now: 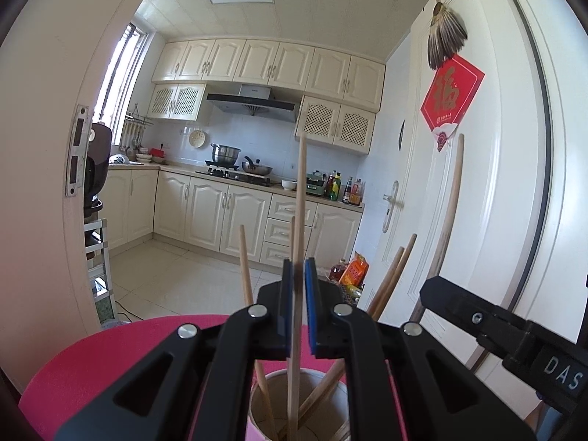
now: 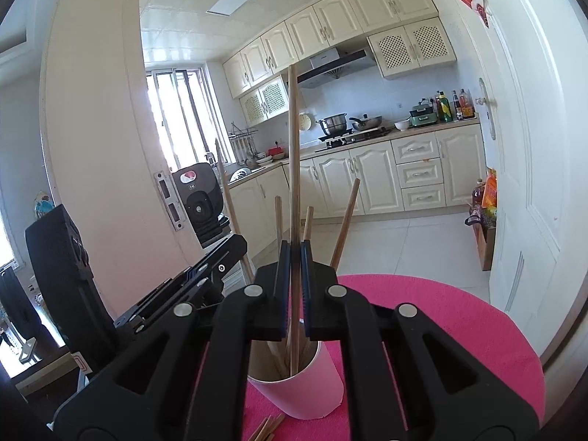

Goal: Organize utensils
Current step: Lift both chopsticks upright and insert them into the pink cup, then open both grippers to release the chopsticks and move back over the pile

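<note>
Chopsticks are what I am sorting, and both my tongs have one pinched right now. My left tongs [image 1: 298, 275] are closed to a narrow slit around a long pale chopstick [image 1: 300, 198], held upright with its lower end down inside the white cup [image 1: 332, 378]. My right tongs [image 2: 295, 257] are likewise squeezed nearly closed on a second chopstick [image 2: 293, 139], also vertical, its tip dipping into the same cup, whose pink outer wall [image 2: 305, 393] shows from this side. The cup stands on the pink worktop [image 2: 459, 323], already holding several other sticks that lean outward against its rim. A few loose chopsticks [image 2: 266, 429] lie on the worktop just beside the cup's base.

I judge these sticks light, stiff and smooth, so they could slide or swivel between the pads; gripping near mid-length keeps them from tipping. The cup looks light too and might topple if a stick levers against its rim.
</note>
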A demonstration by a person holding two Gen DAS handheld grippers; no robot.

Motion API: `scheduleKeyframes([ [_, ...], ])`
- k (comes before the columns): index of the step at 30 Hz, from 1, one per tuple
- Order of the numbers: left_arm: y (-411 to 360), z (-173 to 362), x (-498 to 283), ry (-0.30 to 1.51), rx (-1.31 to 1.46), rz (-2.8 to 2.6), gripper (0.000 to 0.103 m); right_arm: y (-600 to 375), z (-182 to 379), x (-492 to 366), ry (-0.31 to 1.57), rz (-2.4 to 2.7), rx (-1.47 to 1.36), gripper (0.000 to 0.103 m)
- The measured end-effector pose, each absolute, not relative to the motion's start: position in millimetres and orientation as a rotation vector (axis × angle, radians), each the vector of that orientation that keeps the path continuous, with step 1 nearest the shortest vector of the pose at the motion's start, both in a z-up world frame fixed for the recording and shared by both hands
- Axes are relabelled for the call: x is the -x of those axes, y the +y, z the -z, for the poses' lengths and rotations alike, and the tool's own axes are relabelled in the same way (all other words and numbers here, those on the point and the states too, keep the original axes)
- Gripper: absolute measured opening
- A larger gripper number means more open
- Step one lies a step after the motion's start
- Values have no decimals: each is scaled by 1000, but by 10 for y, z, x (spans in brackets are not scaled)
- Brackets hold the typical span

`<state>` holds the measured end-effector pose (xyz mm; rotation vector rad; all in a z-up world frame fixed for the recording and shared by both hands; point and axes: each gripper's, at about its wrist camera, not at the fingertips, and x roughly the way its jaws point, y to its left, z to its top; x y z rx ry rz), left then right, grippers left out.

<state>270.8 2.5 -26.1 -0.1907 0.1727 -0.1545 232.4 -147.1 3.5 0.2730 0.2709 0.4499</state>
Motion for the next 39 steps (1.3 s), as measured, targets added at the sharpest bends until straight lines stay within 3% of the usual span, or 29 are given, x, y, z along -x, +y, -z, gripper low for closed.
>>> scheduleKeyframes([
  [2,43,263,-2681,182,190,150,12,-1464,-37,-2322,276,-447,-270,6],
  [4,60,254,-2643,184,189,142,23,-1466,-36,-2327,278,-445,-268,6],
  [21,241,96,-2212,195,170,102,34,-1349,-45,-2139,280,-390,-199,7],
  [23,262,66,-2131,184,169,93,36,-1362,-60,-2113,283,-382,-200,11],
  [25,283,32,-2053,174,166,84,40,-1380,-73,-2067,275,-374,-204,32],
  [27,307,-6,-1964,163,162,77,42,-1413,-108,-1998,258,-364,-209,43],
  [33,407,-78,-1697,173,160,61,54,-1488,-186,-1797,260,-352,-210,44],
  [39,534,-30,-1504,271,147,38,54,-1523,-123,-1565,307,-344,-202,47],
])
